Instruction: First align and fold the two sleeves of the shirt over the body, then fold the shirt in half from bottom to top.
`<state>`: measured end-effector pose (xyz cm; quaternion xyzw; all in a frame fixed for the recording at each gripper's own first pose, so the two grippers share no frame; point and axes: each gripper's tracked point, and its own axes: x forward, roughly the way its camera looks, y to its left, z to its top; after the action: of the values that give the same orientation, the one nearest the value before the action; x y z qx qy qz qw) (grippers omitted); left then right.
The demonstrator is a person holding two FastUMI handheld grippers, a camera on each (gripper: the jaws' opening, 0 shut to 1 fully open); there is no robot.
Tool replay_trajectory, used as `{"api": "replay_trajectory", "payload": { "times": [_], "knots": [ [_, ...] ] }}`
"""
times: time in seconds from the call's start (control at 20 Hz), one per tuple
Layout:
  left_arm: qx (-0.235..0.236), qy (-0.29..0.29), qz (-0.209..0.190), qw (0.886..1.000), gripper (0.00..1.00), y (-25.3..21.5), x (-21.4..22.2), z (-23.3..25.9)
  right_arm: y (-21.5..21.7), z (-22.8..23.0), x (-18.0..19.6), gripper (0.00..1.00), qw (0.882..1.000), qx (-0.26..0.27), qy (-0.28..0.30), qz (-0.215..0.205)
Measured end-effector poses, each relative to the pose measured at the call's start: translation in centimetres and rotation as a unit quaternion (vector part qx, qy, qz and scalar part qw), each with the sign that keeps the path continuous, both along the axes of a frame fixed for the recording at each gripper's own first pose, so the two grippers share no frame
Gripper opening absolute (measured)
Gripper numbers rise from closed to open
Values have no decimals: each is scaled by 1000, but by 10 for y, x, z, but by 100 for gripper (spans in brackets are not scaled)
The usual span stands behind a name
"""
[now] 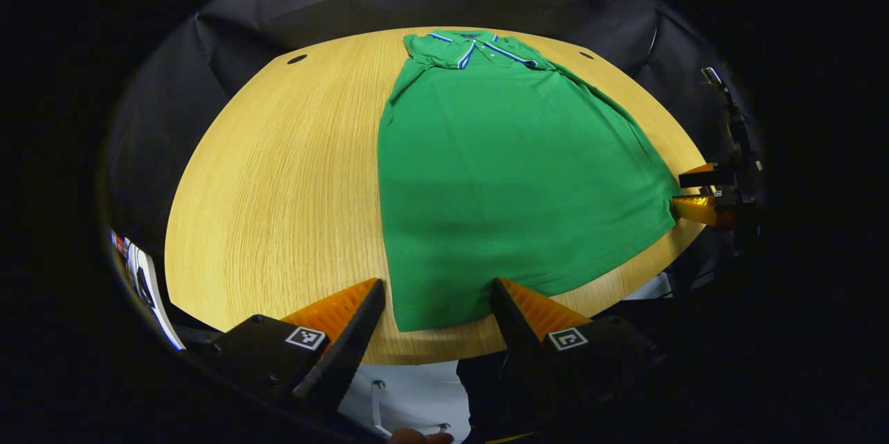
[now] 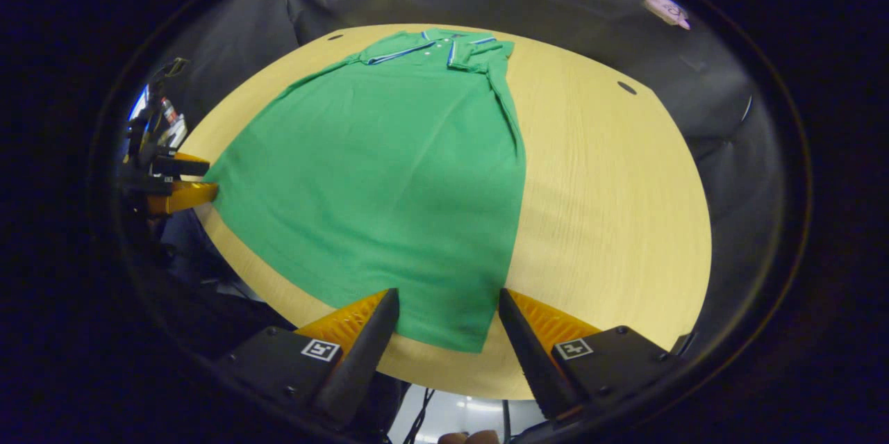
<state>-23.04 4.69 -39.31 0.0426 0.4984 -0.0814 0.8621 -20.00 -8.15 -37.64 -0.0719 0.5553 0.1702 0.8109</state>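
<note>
A green short-sleeved polo shirt [image 1: 514,180] with blue-and-white striped collar trim lies flat on a round light-wood table [image 1: 278,187], collar at the far edge and hem at the near edge, both sleeves already folded in over the body. In the left gripper view, the left gripper [image 1: 437,301] sits low at the near edge of the table, its two fingers standing wide apart on either side of the hem's near left corner; the cloth lies between them, and neither finger presses on it. In the right gripper view, the right gripper [image 2: 448,308] is posed likewise at the hem's near right corner, fingers spread wide with the green fabric running between them, nothing clamped. Each gripper also appears from the side at the hem's opposite corner in the other's view: the right gripper at the right border of the left gripper view, the left gripper at the left border of the right gripper view. Both grippers point toward the far collar, roughly parallel, well apart across the hem's width.
</note>
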Motion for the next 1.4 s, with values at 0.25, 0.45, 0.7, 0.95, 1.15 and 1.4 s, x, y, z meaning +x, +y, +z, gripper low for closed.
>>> {"api": "replay_trajectory", "payload": {
  "times": [0.25, 0.45, 0.7, 0.95, 1.15, 1.4],
  "knots": [
    [2, 7, -15, 1000, 91, -6, 1, -1, 8, -1, -1, 89, 999, 1, -1, 46],
    [-15, -2, -32, 999, 39, -17, 2, 1, 14, 0, 0, 8, 997, -13, 6, 72],
    [-35, 0, -18, 999, 4, -17, 8, 7, 24, 13, 8, 2, 998, 49, 43, -10],
    [-61, -21, -32, 997, 3, -19, 21, 30, 27, 30, 24, 2, 997, 72, 29, -17],
    [-61, -47, -31, 997, 3, -15, 48, 52, 31, 53, 47, 2, 995, 96, 9, -27],
    [-59, -75, -26, 995, 4, -9, 90, 74, 35, 78, 94, 0, 990, 125, -24, -55]
  ]
}}
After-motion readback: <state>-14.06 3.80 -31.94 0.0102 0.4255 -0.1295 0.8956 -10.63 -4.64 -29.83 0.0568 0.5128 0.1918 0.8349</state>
